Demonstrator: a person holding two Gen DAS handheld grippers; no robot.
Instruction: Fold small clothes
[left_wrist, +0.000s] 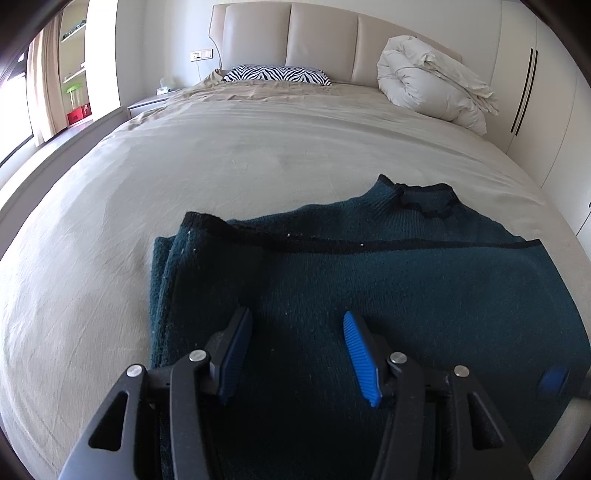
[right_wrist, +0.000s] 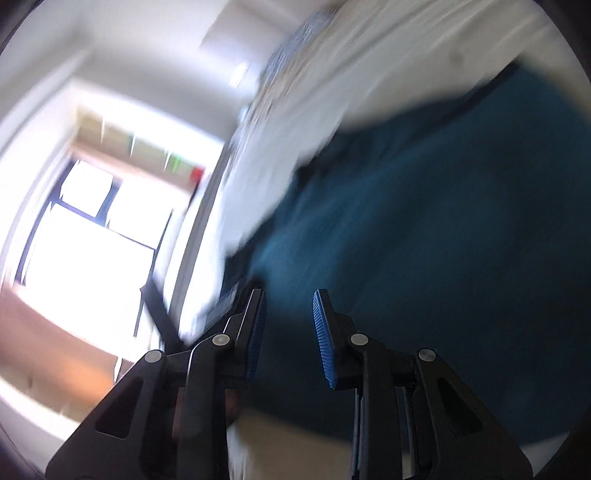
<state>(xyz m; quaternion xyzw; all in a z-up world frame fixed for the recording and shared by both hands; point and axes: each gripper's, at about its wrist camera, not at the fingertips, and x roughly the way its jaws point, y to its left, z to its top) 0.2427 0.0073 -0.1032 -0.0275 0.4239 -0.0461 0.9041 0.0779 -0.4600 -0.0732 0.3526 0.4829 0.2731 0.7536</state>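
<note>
While the dark green sweater (left_wrist: 369, 273) lies part-folded on the bed (left_wrist: 221, 155), both the left gripper (left_wrist: 295, 332) and right gripper (right_wrist: 290, 314) hover empty, jaws apart, so a hasty pinch at 6 o'clock could drag layers askew.

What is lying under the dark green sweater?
The sweater lies on the beige bed sheet, which shows all around it. Whatever is directly beneath the folded knit is covered.
</note>
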